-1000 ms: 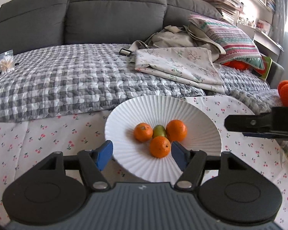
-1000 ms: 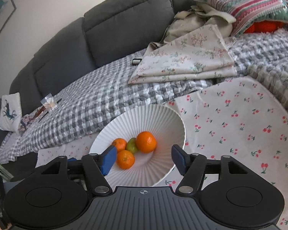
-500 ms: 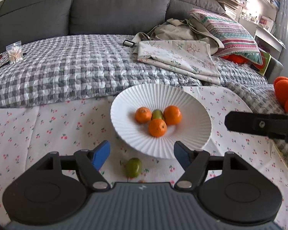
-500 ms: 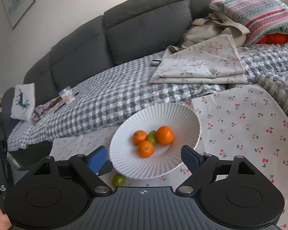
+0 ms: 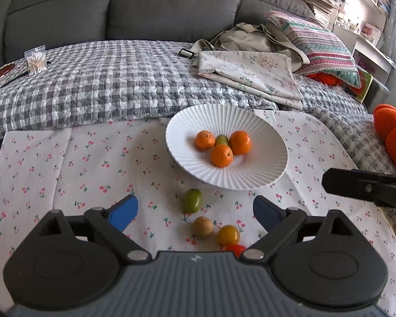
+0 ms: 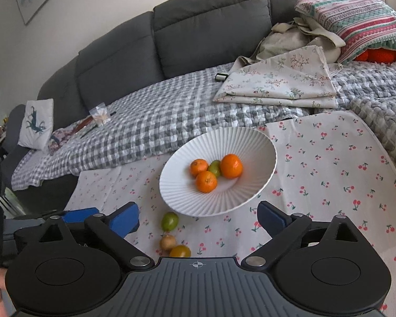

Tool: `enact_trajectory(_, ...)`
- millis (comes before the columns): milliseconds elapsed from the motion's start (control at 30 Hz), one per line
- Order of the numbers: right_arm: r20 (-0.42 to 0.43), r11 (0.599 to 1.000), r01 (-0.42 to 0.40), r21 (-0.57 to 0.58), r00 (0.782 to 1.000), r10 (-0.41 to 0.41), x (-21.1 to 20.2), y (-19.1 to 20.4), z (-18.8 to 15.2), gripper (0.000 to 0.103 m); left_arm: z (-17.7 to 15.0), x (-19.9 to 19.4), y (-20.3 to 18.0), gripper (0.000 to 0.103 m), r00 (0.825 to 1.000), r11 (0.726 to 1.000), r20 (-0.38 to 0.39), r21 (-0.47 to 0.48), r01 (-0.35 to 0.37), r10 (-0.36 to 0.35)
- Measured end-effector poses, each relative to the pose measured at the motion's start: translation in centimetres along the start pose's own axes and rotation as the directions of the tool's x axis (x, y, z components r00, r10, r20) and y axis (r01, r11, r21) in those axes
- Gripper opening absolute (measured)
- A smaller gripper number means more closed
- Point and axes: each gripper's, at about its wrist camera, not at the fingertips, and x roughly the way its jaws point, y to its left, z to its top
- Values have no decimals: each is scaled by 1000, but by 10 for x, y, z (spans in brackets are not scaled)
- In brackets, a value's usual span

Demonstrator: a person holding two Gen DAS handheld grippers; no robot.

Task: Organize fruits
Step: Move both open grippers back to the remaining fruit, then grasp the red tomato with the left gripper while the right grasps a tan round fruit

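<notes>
A white ribbed plate [image 5: 261, 171] [image 6: 224, 200] on the cherry-print cloth holds three oranges [image 5: 221, 155] [image 6: 206, 181] and a small green fruit [image 5: 222, 140]. In front of the plate lie a green fruit [image 5: 192, 200] [image 6: 169, 220], a brown fruit [image 5: 203, 226] [image 6: 168, 242], a yellow fruit [image 5: 228, 235] [image 6: 180, 251] and a red fruit [image 5: 234, 248] half hidden by the gripper body. My left gripper [image 5: 195, 210] is open and empty above the loose fruits. My right gripper [image 6: 199, 218] is open and empty, near the plate's front rim.
A grey checked blanket [image 5: 105, 87] covers the sofa behind the cloth, with folded floral fabric [image 5: 248, 71] and a striped pillow [image 5: 322, 45]. An orange plush [image 5: 393, 134] sits at the right. The right gripper's finger [image 5: 364, 187] shows at the right edge.
Both grippers have pulled back and up from the plate. The loose fruits in front of the plate have come into view. Both stay open.
</notes>
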Motion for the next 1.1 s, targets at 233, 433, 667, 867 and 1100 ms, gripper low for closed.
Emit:
enact_trajectory(233,-9,1000,2,31,1000,-1,-6,-1,-9,101,-13,-5,-4,99,999,1000,-29,6,20,-20)
enact_trajectory(433,-24,999,6,38,1000,-5,-9,-1,-16,102,-23,-3,-14,99,997,997,-63,53,57,-54)
enact_trajectory(667,-54,999,38,39,998,-36,-7,-5,-17,102,-34,12,-19,99,989,994,-124,60,90,-82)
enact_trajectory(867,-85,993,72,93,994,-64,0,-18,-18,102,-42,19,-28,89,987,989,-130,100,107,-93)
enact_trajectory(1100,-97,993,80,84,993,-72,4,-17,-20,102,-56,39,-42,61,981,977,-175,179,119,-87)
